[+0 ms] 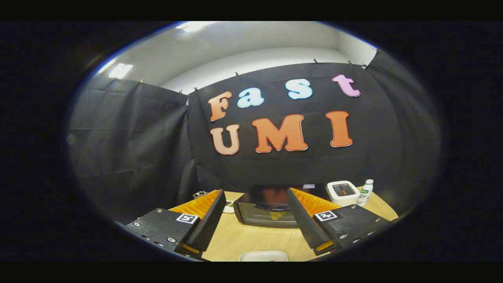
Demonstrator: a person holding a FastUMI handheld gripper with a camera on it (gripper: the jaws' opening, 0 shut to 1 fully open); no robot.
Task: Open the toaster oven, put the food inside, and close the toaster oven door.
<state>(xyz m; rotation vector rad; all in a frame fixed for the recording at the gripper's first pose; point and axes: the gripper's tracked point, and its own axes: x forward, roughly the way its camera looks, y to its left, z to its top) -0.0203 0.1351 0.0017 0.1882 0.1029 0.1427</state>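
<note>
Step 1, approach: my gripper [255,220] is spread wide w/ nothing in it, hanging above the table [235,239]. The toaster oven [267,208] sits mid-table beyond the fingers, door looks shut. Next I'd drop and close in on the door's top edge; handle hard to make out. White dish [263,256] at the near edge is cut off, so can't tell the food.
</note>
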